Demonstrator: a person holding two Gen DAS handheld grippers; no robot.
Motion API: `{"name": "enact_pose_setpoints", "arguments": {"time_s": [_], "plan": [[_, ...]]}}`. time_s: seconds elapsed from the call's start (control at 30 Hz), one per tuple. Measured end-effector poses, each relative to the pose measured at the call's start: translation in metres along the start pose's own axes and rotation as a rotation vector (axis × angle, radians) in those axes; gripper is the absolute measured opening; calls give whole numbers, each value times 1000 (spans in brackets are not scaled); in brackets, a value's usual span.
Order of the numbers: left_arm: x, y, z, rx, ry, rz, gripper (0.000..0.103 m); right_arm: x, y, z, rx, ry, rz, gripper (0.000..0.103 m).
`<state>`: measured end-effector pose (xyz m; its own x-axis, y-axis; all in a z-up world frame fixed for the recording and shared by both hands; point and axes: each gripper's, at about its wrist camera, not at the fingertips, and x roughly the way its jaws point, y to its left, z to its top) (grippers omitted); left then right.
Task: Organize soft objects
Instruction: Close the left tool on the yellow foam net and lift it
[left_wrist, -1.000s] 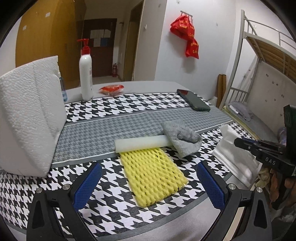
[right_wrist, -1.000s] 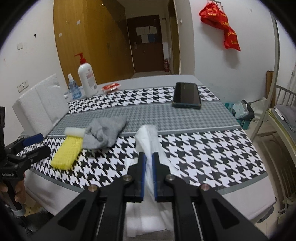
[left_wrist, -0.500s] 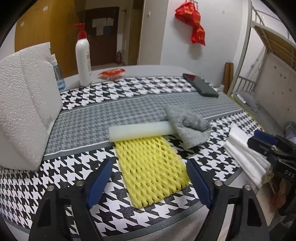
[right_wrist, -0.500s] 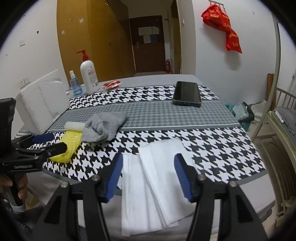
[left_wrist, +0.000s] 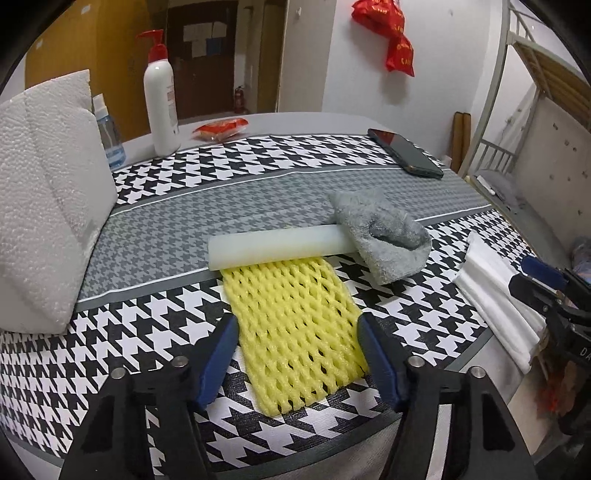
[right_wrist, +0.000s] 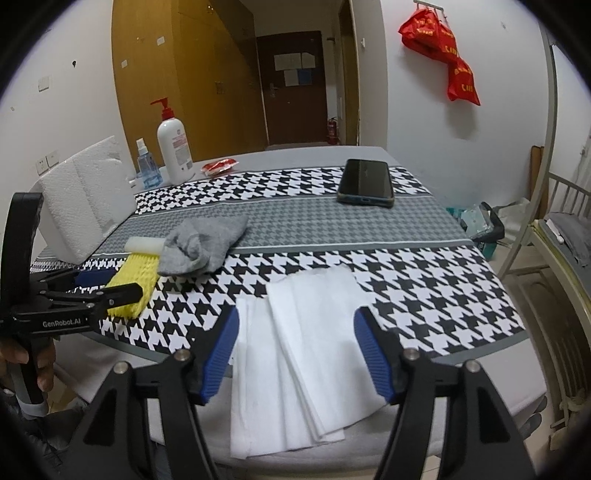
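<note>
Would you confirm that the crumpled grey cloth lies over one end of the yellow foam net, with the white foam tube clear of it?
Not quite: the crumpled grey cloth lies over one end of the white foam tube, and the yellow foam net is the one clear of it. The left wrist view shows this.

The gray cloth (left_wrist: 384, 236) hides one end of the white foam tube (left_wrist: 273, 247); the pump bottle's (right_wrist: 174, 151) label is too small to read.

Right tool (right_wrist: 297, 345) released white cloths (right_wrist: 295, 354), opening; left tool (left_wrist: 297, 356) closing around yellow net (left_wrist: 295, 325)
</note>
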<state>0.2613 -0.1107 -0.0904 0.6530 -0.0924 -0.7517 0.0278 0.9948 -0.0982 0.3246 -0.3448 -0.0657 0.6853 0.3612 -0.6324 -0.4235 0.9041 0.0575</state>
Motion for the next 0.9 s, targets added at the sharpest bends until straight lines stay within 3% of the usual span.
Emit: {"name": "enact_pose_setpoints", "arguments": {"time_s": [0.27,0.37,0.43,0.47,0.73,0.9], "plan": [[0,-3,2,11,-2,-19,43,-2,-3,0,5,0,-10,69],[-1,0,4,-2,-10,-28,32,-4,-4,-1,8,1,-14,69],[-4,2,5,-6,-25,-21,15,-4,-4,-2,10,2,-12,69],[-5,4,6,-10,-31,-24,13,-4,-5,-2,11,2,-12,69],[-16,10,9,-6,-69,-48,11,-5,-4,-3,9,12,-15,69],[-37,14,13,10,-137,-43,11,-4,-2,-3,2,15,-10,69]]}}
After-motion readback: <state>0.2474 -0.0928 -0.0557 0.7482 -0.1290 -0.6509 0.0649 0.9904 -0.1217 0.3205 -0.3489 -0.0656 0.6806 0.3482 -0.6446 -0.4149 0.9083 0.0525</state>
